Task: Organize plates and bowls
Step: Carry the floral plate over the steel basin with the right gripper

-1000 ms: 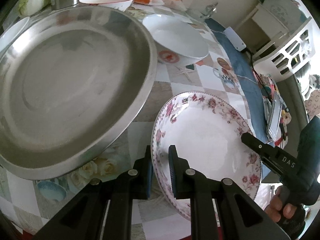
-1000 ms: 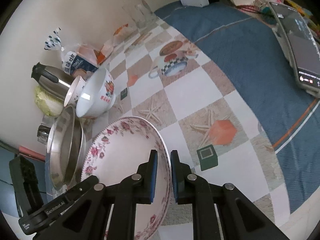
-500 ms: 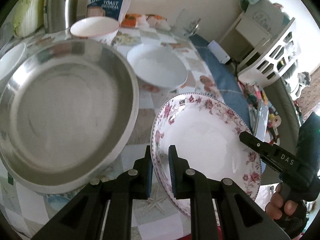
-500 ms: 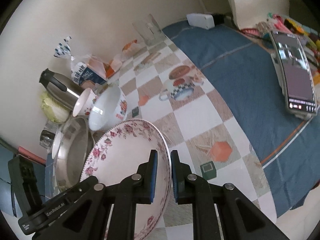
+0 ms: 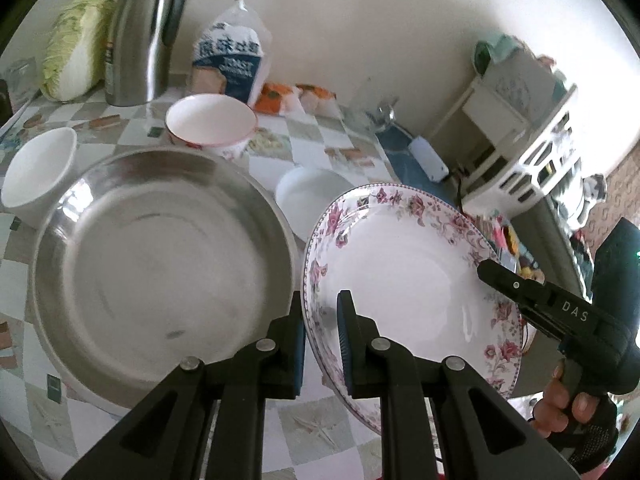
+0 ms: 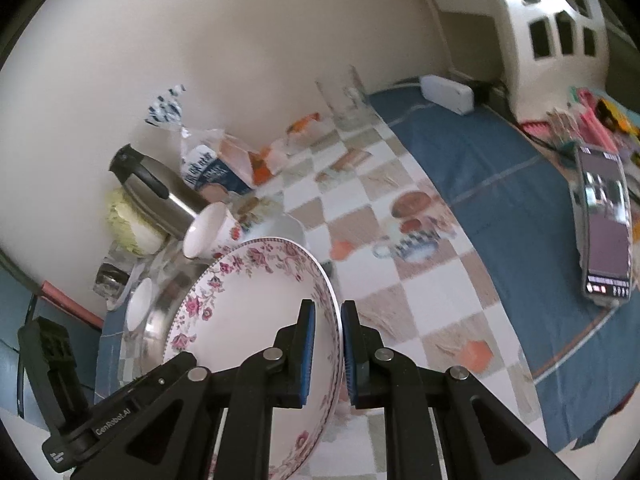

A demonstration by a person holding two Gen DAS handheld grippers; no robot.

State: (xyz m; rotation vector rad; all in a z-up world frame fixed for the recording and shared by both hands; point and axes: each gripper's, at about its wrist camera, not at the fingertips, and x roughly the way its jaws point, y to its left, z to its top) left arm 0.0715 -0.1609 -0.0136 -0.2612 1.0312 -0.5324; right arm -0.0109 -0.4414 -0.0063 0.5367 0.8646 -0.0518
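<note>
Two grippers share one load: the left gripper (image 5: 322, 340) and the right gripper (image 6: 328, 346) each pinch opposite edges of the round white porcelain plate with a pink floral rim (image 5: 404, 276), jaws narrowed onto its rim. Plate is tilted and held clear of the checkered patterned tablecloth (image 6: 412, 300).

Surroundings, left wrist view:
- large round stainless-steel basin (image 5: 160, 264) just beside the plate's left edge, nearly touching it.
- plain white shallow dish (image 5: 308, 196) behind the plate, partly hidden by its rim.
- white bowl with a red rim line (image 5: 210, 124) behind the basin.
- plain white deep bowl (image 5: 38, 172) at the basin's far left.
- steel thermos jug with black handle (image 5: 146, 32), pale green napa cabbage (image 5: 76, 60) and bagged toast loaf (image 5: 230, 60) along the wall.

Right wrist view: clear drinking glasses (image 6: 344, 100) by the wall; blue cloth (image 6: 500, 184) carrying a dark smartphone (image 6: 606, 228), well apart from the plate.

Plate interior: glossy, plain white.
</note>
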